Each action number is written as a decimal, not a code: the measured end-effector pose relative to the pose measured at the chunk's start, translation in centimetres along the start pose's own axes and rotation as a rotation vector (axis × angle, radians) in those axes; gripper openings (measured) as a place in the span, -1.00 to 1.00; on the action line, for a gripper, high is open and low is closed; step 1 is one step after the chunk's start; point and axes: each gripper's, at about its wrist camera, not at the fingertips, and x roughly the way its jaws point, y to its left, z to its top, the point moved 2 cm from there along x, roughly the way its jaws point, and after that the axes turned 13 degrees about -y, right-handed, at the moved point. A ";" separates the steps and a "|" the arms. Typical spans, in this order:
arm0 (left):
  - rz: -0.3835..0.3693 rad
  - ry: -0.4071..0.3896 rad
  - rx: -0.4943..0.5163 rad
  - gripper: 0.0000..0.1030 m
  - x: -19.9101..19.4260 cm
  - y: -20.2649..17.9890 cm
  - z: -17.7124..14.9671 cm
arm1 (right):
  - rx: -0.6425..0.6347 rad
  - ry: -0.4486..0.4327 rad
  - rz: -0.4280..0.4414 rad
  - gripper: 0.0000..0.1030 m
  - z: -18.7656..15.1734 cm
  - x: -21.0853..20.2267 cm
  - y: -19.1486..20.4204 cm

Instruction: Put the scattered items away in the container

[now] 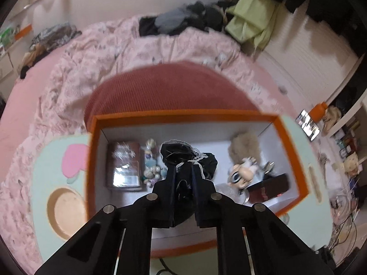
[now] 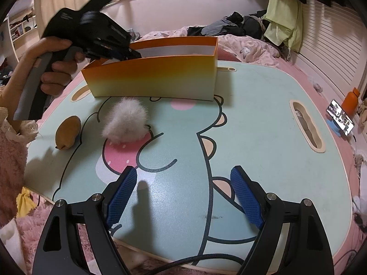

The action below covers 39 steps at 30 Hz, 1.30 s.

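Two items remain on the lap table [image 2: 263, 119] — grey pompom [image 2: 125, 123], brown pouch [image 2: 67, 132]. Left gripper [image 1: 184, 171] clamps black lace cloth [image 1: 183, 154] over orange box [image 1: 183, 115]; release low, clear of doll [image 1: 240, 174]. Right gripper [image 2: 183, 197] idles wide, empty.

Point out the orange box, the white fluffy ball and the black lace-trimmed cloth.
orange box [image 2: 151, 80]: right wrist view, its near outer wall.
white fluffy ball [image 2: 125, 120]: right wrist view, middle of the fur.
black lace-trimmed cloth [image 1: 176, 153]: left wrist view, bunched top.
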 end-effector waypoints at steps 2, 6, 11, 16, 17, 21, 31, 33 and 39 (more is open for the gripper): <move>-0.035 -0.057 -0.014 -0.76 -2.5 -0.1 0.8 | -0.001 0.000 0.000 0.62 0.0 0.0 0.0; -0.083 -0.134 0.008 -0.76 -7.5 -0.7 0.9 | -0.005 0.000 -0.003 0.63 0.0 0.0 0.0; -0.110 -0.126 0.067 -0.76 -10.2 -1.0 -3.1 | -0.006 -0.001 -0.003 0.63 0.1 0.0 0.1; -0.133 -0.067 0.086 -0.76 -8.8 -1.4 -7.6 | -0.010 -0.001 -0.005 0.63 0.1 0.0 0.0; -0.125 -0.068 0.091 -0.76 -8.4 -1.5 -8.1 | -0.012 -0.001 -0.006 0.63 0.1 0.0 0.0; -0.109 -0.037 0.123 -0.72 -6.5 -2.0 -9.9 | -0.015 -0.001 -0.007 0.63 0.1 -0.1 0.1; -0.098 -0.213 0.072 0.46 -11.1 -0.4 -8.9 | -0.020 -0.002 -0.006 0.63 0.1 0.0 0.0; -0.057 -0.230 0.112 0.63 -12.5 -0.3 -9.1 | -0.024 -0.001 -0.008 0.63 0.1 0.0 -0.1; 0.029 -0.102 0.253 -0.14 -13.7 1.3 -12.9 | -0.030 0.000 -0.011 0.63 0.1 0.1 -0.1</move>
